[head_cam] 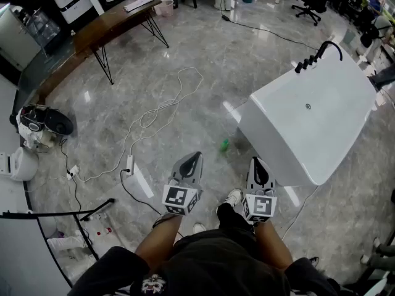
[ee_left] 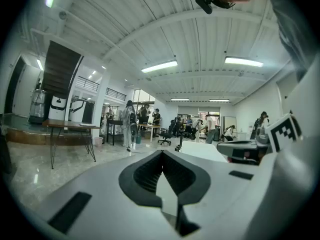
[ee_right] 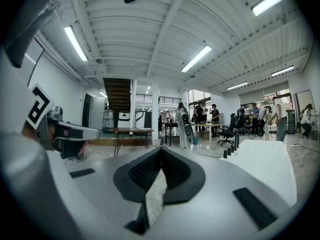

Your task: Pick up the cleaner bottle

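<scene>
Left gripper and right gripper are shut tight, holding nothing; only the head view shows the small green bottle on the floor

You're in a big open office-lab hall, not a home: polished stone floor around a white tub, loose cables left of the tub, a wood table and swivel chairs beyond it, people further back, strip lights overhead.
</scene>
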`<state>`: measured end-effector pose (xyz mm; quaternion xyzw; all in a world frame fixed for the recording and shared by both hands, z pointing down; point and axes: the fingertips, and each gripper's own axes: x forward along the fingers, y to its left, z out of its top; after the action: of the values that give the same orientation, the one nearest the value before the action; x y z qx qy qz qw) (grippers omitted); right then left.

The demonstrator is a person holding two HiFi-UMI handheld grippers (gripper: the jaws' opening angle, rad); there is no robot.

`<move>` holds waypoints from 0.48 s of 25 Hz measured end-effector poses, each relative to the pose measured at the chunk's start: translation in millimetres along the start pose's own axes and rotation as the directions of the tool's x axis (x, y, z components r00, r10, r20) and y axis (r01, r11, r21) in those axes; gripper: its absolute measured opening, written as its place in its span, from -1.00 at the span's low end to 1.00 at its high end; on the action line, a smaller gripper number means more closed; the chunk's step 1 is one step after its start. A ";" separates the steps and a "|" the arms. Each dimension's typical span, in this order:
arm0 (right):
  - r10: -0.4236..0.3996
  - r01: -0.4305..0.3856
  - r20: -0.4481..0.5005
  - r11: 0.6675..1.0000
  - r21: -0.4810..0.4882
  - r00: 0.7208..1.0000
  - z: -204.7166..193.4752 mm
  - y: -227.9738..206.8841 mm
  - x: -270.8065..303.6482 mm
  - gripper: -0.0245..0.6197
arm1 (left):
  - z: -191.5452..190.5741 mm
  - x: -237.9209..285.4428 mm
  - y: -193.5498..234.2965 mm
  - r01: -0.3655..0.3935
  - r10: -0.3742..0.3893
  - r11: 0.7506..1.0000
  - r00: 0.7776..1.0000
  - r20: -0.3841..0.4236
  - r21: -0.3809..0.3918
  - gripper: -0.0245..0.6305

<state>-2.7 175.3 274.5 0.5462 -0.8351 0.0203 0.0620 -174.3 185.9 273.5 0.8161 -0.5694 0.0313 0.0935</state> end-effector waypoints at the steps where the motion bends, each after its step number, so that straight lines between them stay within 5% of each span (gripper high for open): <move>1: -0.002 0.002 -0.007 1.000 0.010 1.000 -2.0 -9.5 10.0 -0.87 | 2.4 13.4 0.4 0.000 0.000 1.000 1.000 -0.003 0.002 -0.91; 12: 0.021 -0.020 -0.036 1.000 0.019 0.999 -12.1 -70.1 89.8 -0.87 | 3.9 116.2 -3.3 0.022 -0.021 1.000 0.999 -0.046 0.012 -0.91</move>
<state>26.9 66.6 295.4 0.5378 -0.8391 0.0388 0.0717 -130.7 78.9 287.5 0.8218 -0.5582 0.0525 0.1017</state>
